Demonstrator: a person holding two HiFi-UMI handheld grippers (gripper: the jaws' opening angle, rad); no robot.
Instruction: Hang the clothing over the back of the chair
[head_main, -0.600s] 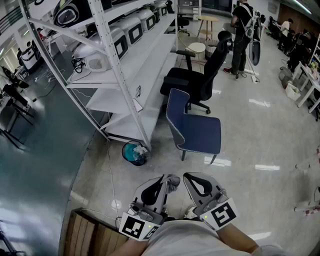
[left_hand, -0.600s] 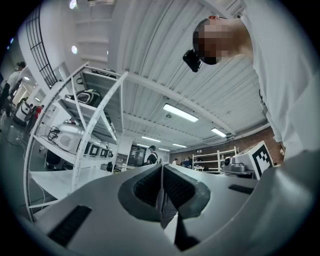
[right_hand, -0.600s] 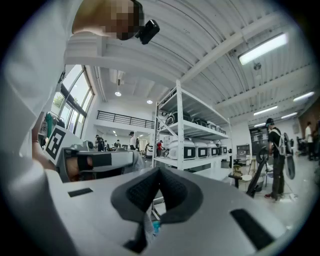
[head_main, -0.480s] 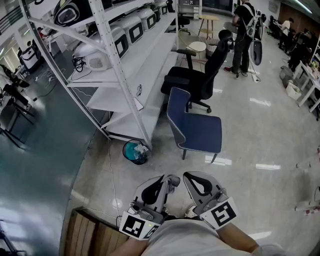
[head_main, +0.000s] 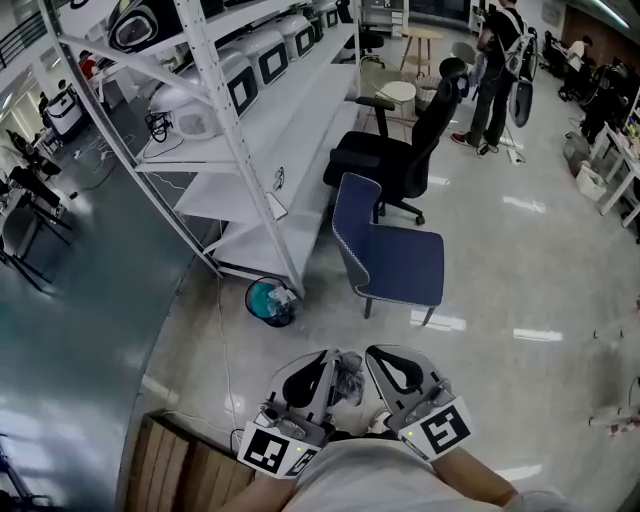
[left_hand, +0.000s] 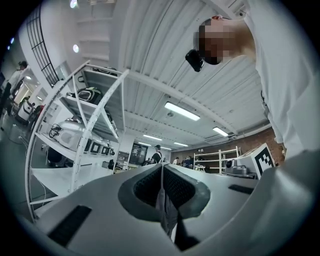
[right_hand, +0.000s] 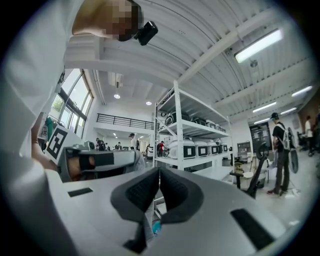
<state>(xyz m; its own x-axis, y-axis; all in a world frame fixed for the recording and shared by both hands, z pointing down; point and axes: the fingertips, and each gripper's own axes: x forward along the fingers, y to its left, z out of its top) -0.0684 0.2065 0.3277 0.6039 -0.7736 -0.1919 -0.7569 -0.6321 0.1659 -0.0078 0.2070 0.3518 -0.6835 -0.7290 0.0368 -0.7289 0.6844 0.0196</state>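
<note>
cloth (head_main: 349, 378): light, limp | left claw (left_hand: 161, 167), right claw (right_hand: 159, 170) both clenched on it | best held spread along edge for chair (head_main: 390, 255) back

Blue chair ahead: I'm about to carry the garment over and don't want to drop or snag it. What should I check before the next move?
1. Grip of the left claw on the clothing: ok, it is shut with grey cloth hanging from it.
2. Grip of the right claw: ok, it is shut with a pale fold of the cloth caught in it.
3. Back of the blue chair bare: ok, nothing is draped on it.
4. The floor towards the chair: ok, the waste bin sits off to the left by the shelving.
5. Cloth clear of your feet: cannot tell, its lower part is hidden.
</note>
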